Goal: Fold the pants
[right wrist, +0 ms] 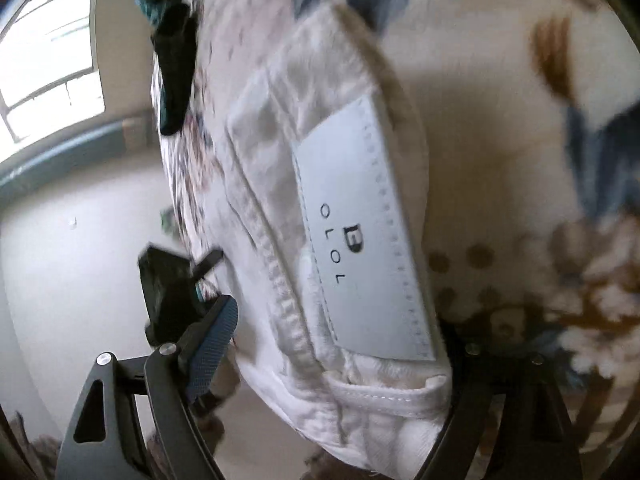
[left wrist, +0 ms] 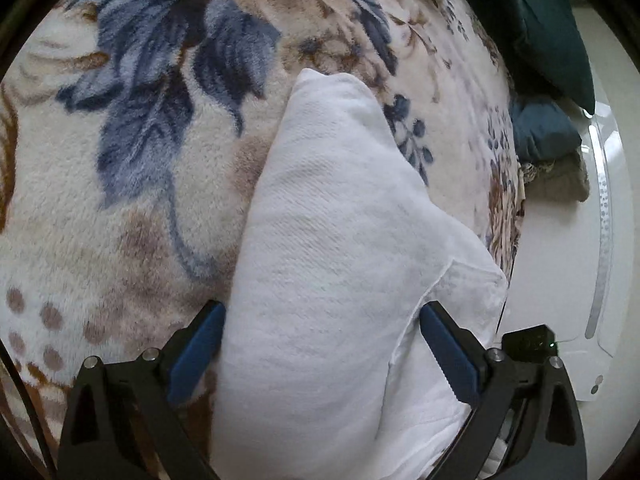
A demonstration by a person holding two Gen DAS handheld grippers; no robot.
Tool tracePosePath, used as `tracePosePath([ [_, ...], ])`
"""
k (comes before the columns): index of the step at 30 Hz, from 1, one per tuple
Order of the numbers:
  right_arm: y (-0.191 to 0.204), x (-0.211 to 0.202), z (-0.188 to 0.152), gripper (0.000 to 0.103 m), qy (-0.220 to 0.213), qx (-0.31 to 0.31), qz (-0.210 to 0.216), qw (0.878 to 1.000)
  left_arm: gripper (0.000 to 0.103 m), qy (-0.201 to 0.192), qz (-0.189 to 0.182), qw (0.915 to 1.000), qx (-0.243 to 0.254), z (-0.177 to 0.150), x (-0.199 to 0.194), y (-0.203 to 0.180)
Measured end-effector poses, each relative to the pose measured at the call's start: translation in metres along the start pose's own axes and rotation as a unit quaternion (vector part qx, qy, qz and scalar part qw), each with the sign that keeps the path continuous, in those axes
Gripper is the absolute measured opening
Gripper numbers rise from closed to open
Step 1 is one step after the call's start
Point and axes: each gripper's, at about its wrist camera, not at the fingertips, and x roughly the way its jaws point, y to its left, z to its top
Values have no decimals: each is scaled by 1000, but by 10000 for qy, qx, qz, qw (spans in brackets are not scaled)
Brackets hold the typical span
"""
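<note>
White pants [left wrist: 332, 200] lie folded into a long narrow bundle on a floral fleece blanket [left wrist: 120, 160]. My left gripper [left wrist: 322, 308] stands open and straddles the near end of the bundle; its blue pads [left wrist: 200, 344] sit at either side without squeezing the cloth. In the right wrist view, the pants' waistband [right wrist: 304, 344] with a white label [right wrist: 360, 240] fills the space between the fingers of my right gripper [right wrist: 338, 316]. Its jaws are wide apart. The left finger [right wrist: 212, 340] stands off the fabric, and the waistband hides the right finger. That view is blurred.
Dark green clothing [left wrist: 552, 32], a blue folded item [left wrist: 540, 132] and a grey one [left wrist: 560, 184] lie at the blanket's right edge. A white curved object [left wrist: 600, 240] sits on the pale floor. A window [right wrist: 52, 60] and a black garment [right wrist: 172, 68] show at left.
</note>
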Motion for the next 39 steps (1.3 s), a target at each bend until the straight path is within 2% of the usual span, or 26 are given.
tracePosePath([
  [3,-12,15,4,87,183,77,-39,9998,99,35,-6,10000,53,-5,-3,7],
  [7,-3,39,6,87,342,-273,-162,9989,99,67,-32,9999,129,-6,-5,8],
  [8,1,37,7,79,339,-340,-209,9986,94,20,-66,9998,172,-7,-7,8],
  [9,5,39,6,70,301,-427,-281,9982,84,-50,-156,9996,212,-9,-9,6],
  [10,8,40,5,53,222,-444,-281,9984,64,-91,-191,9995,250,-9,-8,0],
  [11,9,39,3,49,150,-402,-302,9986,48,-164,-107,9993,323,-12,-12,-2],
  [13,18,40,-4,43,-4,-432,-486,9979,32,-275,-158,9987,386,-17,-20,-4],
  [14,25,41,-9,41,-83,-468,-583,9972,28,-337,-175,9987,328,-19,-25,-4],
  [19,51,36,-24,38,-230,-561,-603,9963,24,-454,-102,9981,398,-21,-50,-21],
  [25,96,25,-25,37,-411,-652,-484,9959,24,-614,-142,9960,637,7,-90,-53],
  [31,164,34,16,37,-680,-853,-518,9927,24,-737,-165,9924,967,84,-123,-77],
  [39,249,45,110,37,-1064,-1139,-477,9866,24,-990,-78,9837,1502,211,-163,-105],
])
